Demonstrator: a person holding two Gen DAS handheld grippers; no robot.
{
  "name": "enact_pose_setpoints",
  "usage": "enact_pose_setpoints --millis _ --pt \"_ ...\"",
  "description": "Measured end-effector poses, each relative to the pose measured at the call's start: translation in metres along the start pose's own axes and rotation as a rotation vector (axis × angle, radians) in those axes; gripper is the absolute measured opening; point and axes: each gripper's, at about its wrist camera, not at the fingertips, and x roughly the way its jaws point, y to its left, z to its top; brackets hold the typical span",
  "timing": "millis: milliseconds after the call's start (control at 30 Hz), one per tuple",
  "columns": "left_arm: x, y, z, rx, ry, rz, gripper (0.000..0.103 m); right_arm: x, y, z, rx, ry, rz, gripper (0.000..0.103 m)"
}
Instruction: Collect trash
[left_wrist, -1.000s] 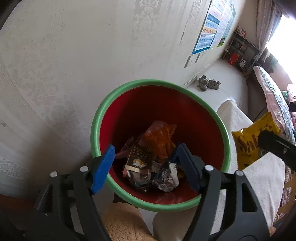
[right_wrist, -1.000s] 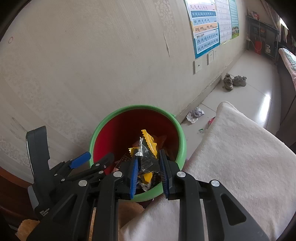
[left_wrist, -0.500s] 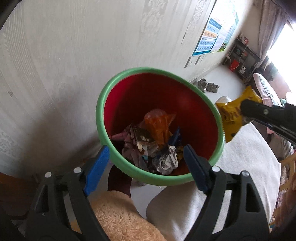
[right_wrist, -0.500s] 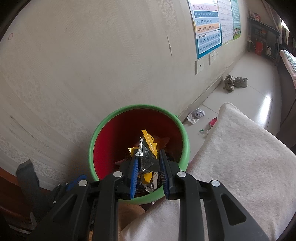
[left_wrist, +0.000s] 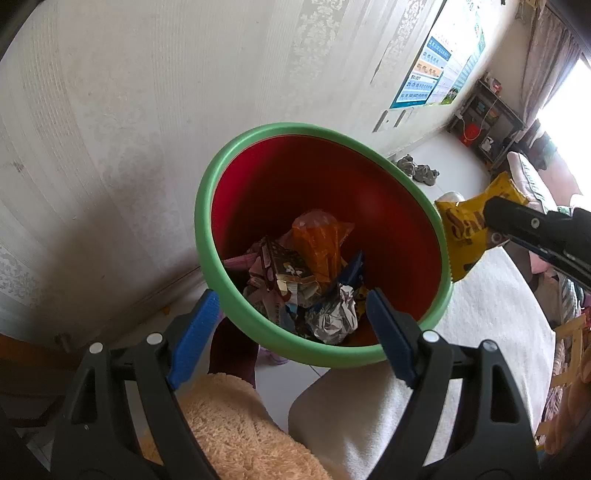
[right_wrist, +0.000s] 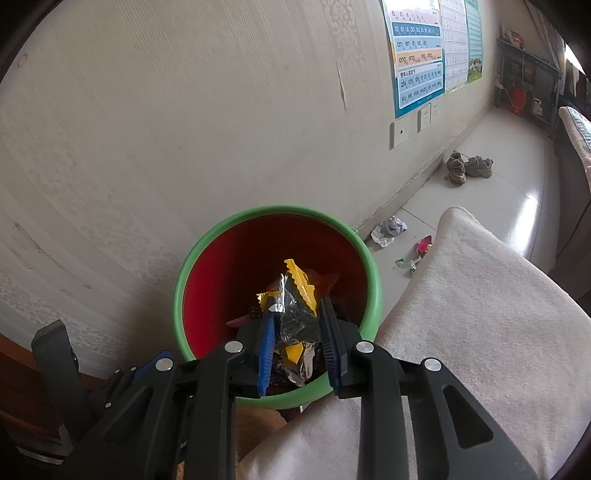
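a pale patterned wall (left_wrist: 147, 110) fills the left side of both views. in the left wrist view, the left gripper (left_wrist: 291, 332) reaches forward with its blue-padded fingers (left_wrist: 192, 334) spread wide apart, holding nothing. the near rim of a red bin with a green rim (left_wrist: 255, 328) lies between them, seen from above.

inside the bin lies a heap of trash: a brown printed wrapper (left_wrist: 284, 264), an orange plastic bag (left_wrist: 321, 240) and a crumpled foil ball (left_wrist: 334, 317) nearest the fingers.

further right in the same view, the right gripper (left_wrist: 532, 229) comes in from the edge, clamped on a yellow snack bag (left_wrist: 461, 229) that hangs just beside the bin's right rim. below it lies a cream blanket (left_wrist: 480, 314), and a fluffy tan fabric (left_wrist: 236, 424) sits at the bottom between the left gripper's arms.

in the right wrist view, the same bin (right_wrist: 184, 280) stands against the wall. the right gripper (right_wrist: 297, 349) has its fingers closed on the snack bag (right_wrist: 299, 291), silver inside and yellow outside, over the bin's near rim. to the right, on the pale floor (right_wrist: 498, 155), lie a crumpled grey wrapper (right_wrist: 388, 229) and a red wrapper (right_wrist: 424, 244), with a pair of shoes (right_wrist: 467, 168) farther along the wall. a blue poster (right_wrist: 417, 55) hangs on the wall above them.
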Motion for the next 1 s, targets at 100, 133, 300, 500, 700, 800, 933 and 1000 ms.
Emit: enact_pose_setpoints --millis 100,133,300,500,700,800,933,1000 --pt "0.0 0.0 0.0 -0.001 -0.002 0.001 0.079 0.0 0.001 0.0 -0.002 0.0 -0.001 0.024" --pt "0.0 0.0 0.0 0.0 -0.001 0.001 0.079 0.001 0.002 0.0 -0.004 0.001 -0.001 0.025" --pt "0.0 0.0 -0.001 -0.003 0.001 0.001 0.079 0.003 0.002 0.0 0.0 -0.011 -0.007 0.039" --pt "0.0 0.001 -0.001 -0.007 0.007 0.005 0.079 0.002 -0.008 -0.005 0.025 -0.01 -0.012 0.045" --pt "0.002 0.001 -0.001 -0.003 0.014 0.017 0.079 -0.003 -0.023 -0.019 0.064 0.003 -0.013 0.052" --pt "0.003 -0.002 -0.001 0.01 0.013 0.039 0.079 -0.014 -0.035 -0.034 0.078 0.002 -0.024 0.066" --pt "0.003 -0.011 -0.002 0.056 0.001 0.077 0.079 -0.035 -0.055 -0.072 0.089 0.004 -0.063 0.087" --pt "0.0 -0.021 -0.003 0.101 -0.016 0.11 0.079 -0.045 -0.068 -0.1 0.105 0.028 -0.083 0.089"
